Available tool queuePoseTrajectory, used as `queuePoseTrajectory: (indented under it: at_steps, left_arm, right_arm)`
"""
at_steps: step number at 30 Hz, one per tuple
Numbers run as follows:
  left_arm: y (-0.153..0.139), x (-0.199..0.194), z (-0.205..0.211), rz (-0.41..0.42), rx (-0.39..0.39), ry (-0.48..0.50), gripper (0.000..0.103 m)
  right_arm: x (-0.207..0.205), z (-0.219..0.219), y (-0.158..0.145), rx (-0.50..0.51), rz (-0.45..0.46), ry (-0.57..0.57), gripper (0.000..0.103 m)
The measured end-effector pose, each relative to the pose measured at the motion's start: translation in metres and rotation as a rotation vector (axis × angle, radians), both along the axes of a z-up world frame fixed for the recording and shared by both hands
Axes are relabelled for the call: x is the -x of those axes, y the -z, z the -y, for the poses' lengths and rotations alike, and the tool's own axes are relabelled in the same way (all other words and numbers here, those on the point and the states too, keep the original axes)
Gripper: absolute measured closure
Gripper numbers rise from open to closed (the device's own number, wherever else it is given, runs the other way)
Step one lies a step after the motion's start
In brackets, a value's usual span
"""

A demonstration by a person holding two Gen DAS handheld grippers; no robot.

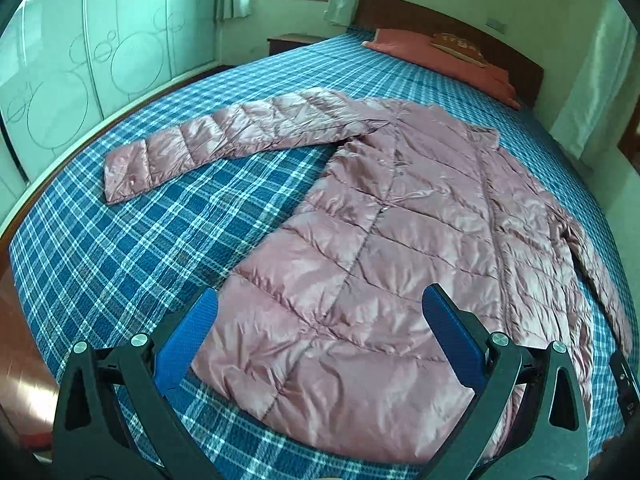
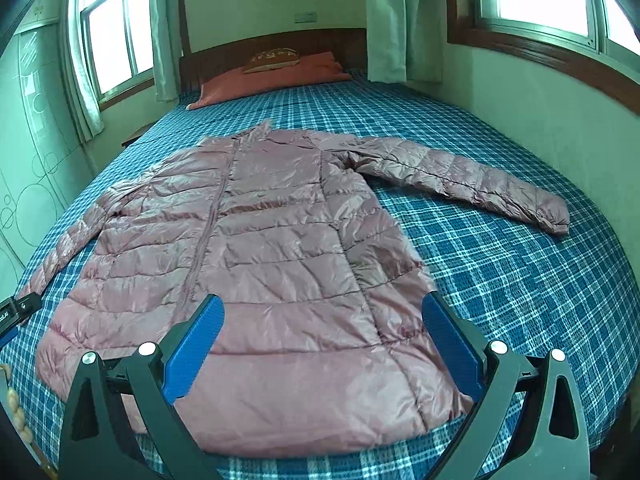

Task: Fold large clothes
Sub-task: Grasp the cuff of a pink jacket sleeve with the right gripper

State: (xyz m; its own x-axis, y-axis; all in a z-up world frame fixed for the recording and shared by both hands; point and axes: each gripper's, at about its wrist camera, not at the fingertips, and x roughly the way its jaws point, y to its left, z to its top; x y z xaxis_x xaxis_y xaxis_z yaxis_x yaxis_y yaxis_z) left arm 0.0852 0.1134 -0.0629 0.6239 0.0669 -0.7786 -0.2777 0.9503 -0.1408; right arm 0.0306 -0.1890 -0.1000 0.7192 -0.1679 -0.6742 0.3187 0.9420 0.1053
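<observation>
- Both the left gripper [image 1: 320,336] and right gripper [image 2: 322,340] hover with jaws spread, empty, over the near hem of the jacket [image 2: 256,248].
- The slick quilted shell may slip from a shallow pinch.
- The far-right sleeve [image 2: 472,180] may drag on the bed [image 2: 520,280] and skew the fold.

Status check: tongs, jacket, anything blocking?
Left tongs open, over hem, empty. Right tongs open, over hem, empty. Jacket flat on bed, unfolded, sleeves spread. Nothing on it; pillow far off.
</observation>
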Motion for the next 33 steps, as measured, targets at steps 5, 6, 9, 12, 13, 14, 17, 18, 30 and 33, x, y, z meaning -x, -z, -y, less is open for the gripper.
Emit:
queuePoseTrajectory:
  at_steps: [5, 6, 9, 12, 13, 14, 17, 18, 30, 33]
  left_arm:
    - [0.031, -0.034, -0.053, -0.087, 0.082, -0.118, 0.002]
    - [0.036, -0.039, -0.062, -0.092, 0.079, -0.146, 0.002]
    - [0.05, -0.051, -0.091, -0.115, 0.059, -0.249, 0.002]
    - [0.062, -0.06, -0.118, -0.149, 0.044, -0.345, 0.002]
    - [0.066, -0.061, -0.128, -0.154, 0.038, -0.382, 0.002]
    - [0.069, -0.061, -0.134, -0.157, 0.034, -0.407, 0.002]
    - [0.077, -0.063, -0.152, -0.172, 0.021, -0.47, 0.002]
    - [0.08, -0.063, -0.156, -0.176, 0.014, -0.484, 0.002]
    - [0.089, -0.073, -0.142, -0.159, -0.151, -0.543, 0.002]
    - [0.091, -0.077, -0.139, -0.152, -0.166, -0.547, 0.002]
  right_arm:
    - [-0.015, 0.073, 0.011, -0.096, 0.034, 0.121, 0.005]
    - [-0.018, 0.09, 0.014, -0.112, 0.043, 0.153, 0.005]
    - [-0.025, 0.143, 0.025, -0.155, 0.051, 0.253, 0.006]
    - [-0.025, 0.195, 0.038, -0.231, 0.074, 0.355, 0.018]
    - [-0.025, 0.213, 0.044, -0.26, 0.075, 0.395, 0.032]
    - [-0.024, 0.23, 0.05, -0.294, 0.082, 0.428, 0.036]
    - [-0.018, 0.268, 0.065, -0.402, 0.138, 0.503, 0.037]
    - [-0.014, 0.281, 0.071, -0.443, 0.17, 0.53, 0.037]
    - [-0.011, 0.334, 0.1, -0.596, 0.404, 0.668, 0.037]
    - [-0.01, 0.343, 0.099, -0.575, 0.429, 0.7, 0.037]
